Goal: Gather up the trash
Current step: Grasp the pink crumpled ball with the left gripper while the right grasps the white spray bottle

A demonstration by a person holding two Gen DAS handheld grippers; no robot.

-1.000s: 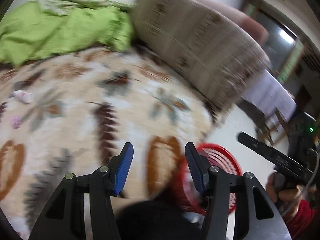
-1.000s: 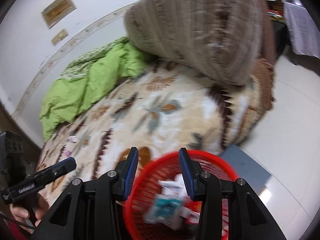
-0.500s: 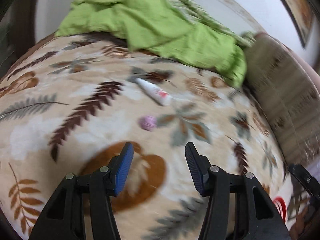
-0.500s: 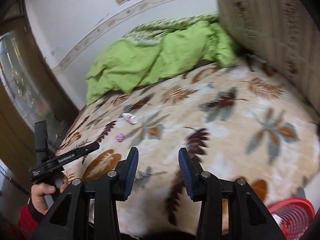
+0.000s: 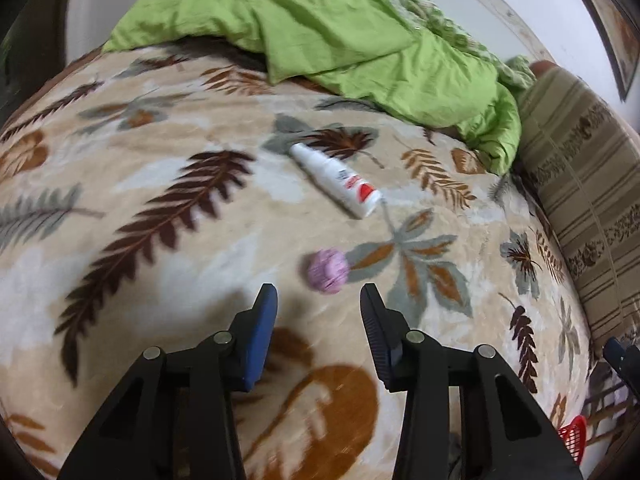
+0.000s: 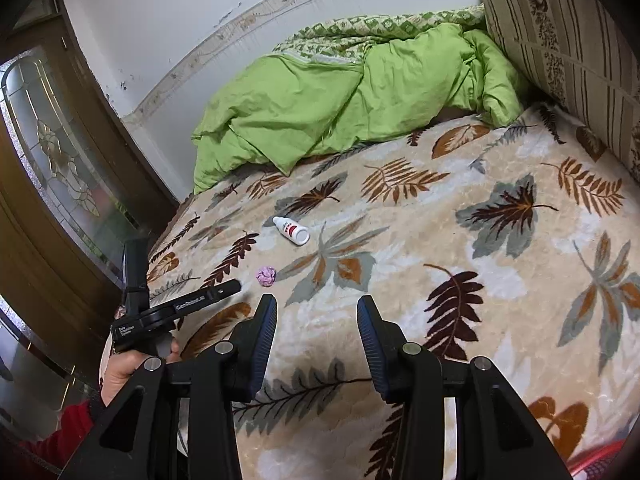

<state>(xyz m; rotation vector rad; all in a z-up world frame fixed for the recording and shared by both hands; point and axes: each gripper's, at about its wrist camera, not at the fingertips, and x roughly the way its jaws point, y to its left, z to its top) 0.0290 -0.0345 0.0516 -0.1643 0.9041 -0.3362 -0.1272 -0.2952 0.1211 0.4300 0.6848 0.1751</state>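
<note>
A crumpled pink paper ball [image 5: 326,271] lies on the leaf-patterned bed blanket [image 5: 160,208], just beyond my open, empty left gripper [image 5: 318,300]. A white tube with a red label [image 5: 335,179] lies farther off. In the right wrist view the ball [image 6: 266,276] and the tube [image 6: 292,230] lie ahead and to the left of my open, empty right gripper [image 6: 316,308]. The left gripper [image 6: 188,304] shows there, close to the ball. The red basket [image 5: 573,436] peeks in at the lower right of the left wrist view.
A green duvet [image 6: 352,96] is bunched at the head of the bed. A striped brown cushion [image 6: 568,52] stands along the right side. A wooden door with a glass panel [image 6: 52,160] is at the left. The basket's red rim [image 6: 600,468] shows at the bottom right.
Both grippers swung away from the red basket toward the bed. The left gripper has moved closer to the pink ball and the tube. Both stayed open.
</note>
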